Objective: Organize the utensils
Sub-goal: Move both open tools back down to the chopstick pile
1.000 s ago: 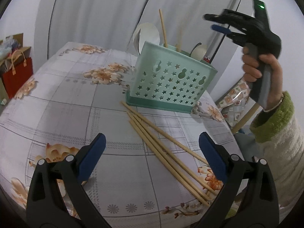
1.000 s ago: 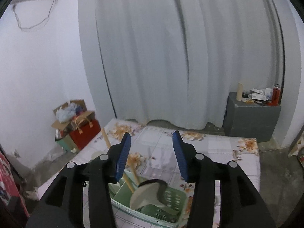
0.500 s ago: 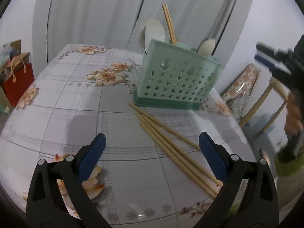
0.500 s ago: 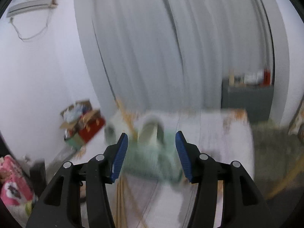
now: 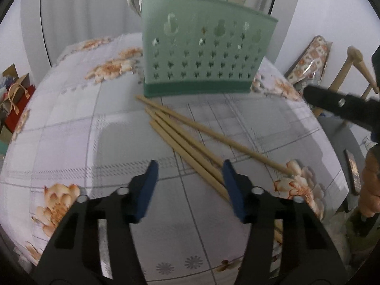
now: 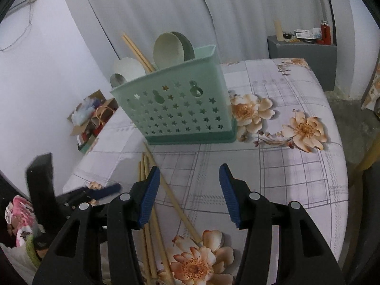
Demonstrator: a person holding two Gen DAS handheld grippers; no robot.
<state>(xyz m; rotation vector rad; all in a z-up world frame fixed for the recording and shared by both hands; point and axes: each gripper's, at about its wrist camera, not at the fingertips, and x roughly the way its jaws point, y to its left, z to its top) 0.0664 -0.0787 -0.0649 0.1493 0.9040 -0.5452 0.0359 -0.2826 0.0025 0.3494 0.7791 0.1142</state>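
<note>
Left wrist view: a red paper bag (image 5: 17, 109) sits at the far left, below the surface (image 5: 71, 128) with its floral cloth. The left gripper (image 5: 190, 187) hangs over the cloth; its jaws have just been closing, stand partly apart and clamp nothing, while the loose chopsticks (image 5: 190, 140) run diagonally to just under the right pad. Behind them stands the green utensil basket (image 5: 204, 57) holding spoons and chopsticks. At the right edge the right gripper (image 6: 188, 191) shows only partly; the right wrist view shows its jaws apart and empty above the cloth, chopsticks beneath its left pad.
</note>
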